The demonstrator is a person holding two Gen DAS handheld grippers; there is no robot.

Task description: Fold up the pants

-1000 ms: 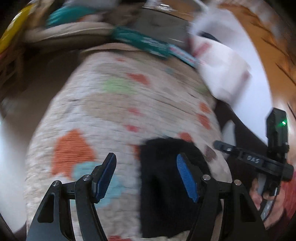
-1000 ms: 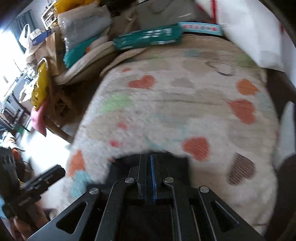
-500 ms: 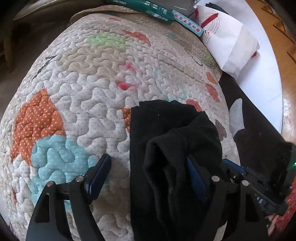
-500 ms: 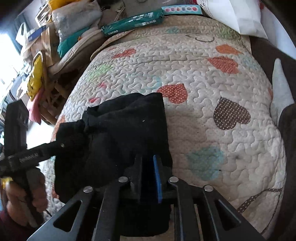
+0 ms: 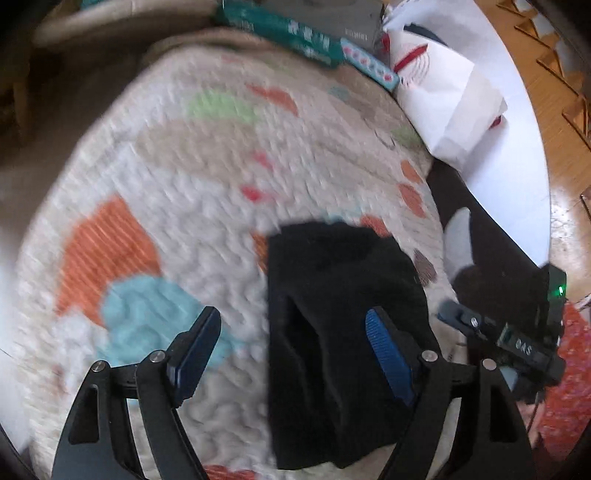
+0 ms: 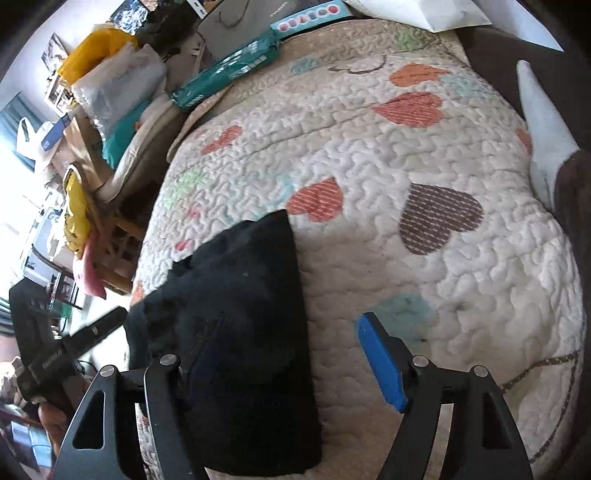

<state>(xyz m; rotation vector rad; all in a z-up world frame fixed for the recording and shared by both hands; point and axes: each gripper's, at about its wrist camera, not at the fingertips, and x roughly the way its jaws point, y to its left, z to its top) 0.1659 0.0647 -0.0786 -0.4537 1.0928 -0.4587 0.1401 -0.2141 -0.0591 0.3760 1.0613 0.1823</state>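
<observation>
The pants (image 6: 243, 332) lie folded, soft and limp, on the near part of the quilt (image 6: 406, 147). Your left gripper (image 5: 291, 350) and right gripper (image 6: 280, 354) both hang spread, holding nothing. Pinch a doubled near edge; single layers will likely sag.

Left wrist view: strong motion blur across the whole frame; the quilt (image 5: 207, 192) stitching smears into streaks and the print on the teal package (image 5: 295, 35) is unreadable. Right wrist view: sharp, stitching crisp. Daylight enters from the window area (image 6: 22, 192) at far left, blown out to white. The black pants (image 6: 240, 332) show almost no fold detail. Both views have heavy fisheye bending and dark vignetted corners
</observation>
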